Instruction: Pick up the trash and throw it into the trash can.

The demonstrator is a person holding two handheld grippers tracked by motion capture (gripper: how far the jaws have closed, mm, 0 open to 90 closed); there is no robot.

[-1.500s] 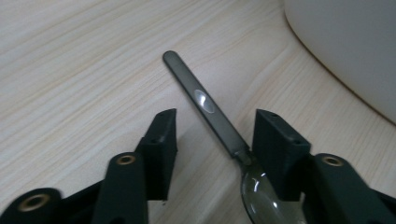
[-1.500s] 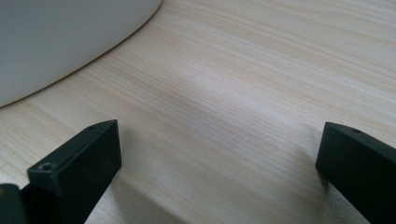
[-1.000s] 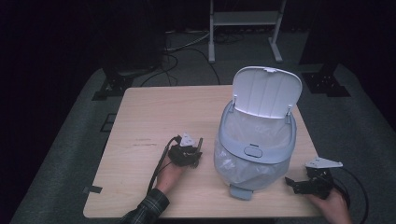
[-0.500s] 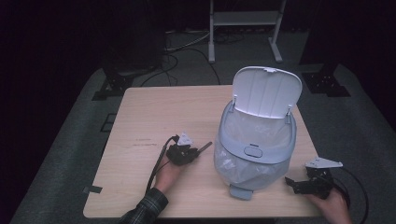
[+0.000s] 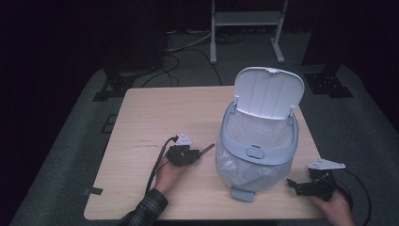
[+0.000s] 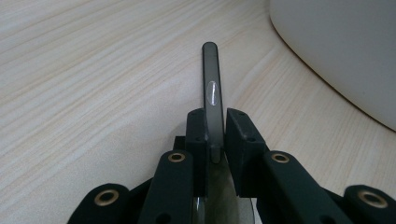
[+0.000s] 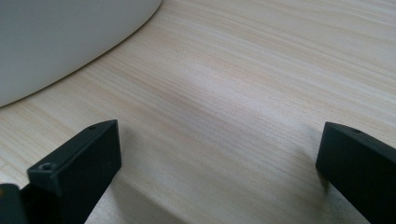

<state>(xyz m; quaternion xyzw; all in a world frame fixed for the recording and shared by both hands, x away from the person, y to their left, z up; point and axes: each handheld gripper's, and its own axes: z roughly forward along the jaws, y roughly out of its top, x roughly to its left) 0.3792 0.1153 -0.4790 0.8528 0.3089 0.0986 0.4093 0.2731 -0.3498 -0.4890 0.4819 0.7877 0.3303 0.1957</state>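
Your left tongs pinch a thin dark strip near its end, the pads tight on both flat faces after closing on it within the last second. The rest of the strip pokes forward, low over the surface, toward the bin. In the high view the strip points at the bin's side, close to it but apart. The grip on the tail end looks chosen to leave the free length clear for dropping in.

The bin stands with its lid tipped up and back, the bagged mouth open to receive, probably why it sits between your hands.

Your right tongs gape wide with nothing between them, parked on the surface just right of the bin.
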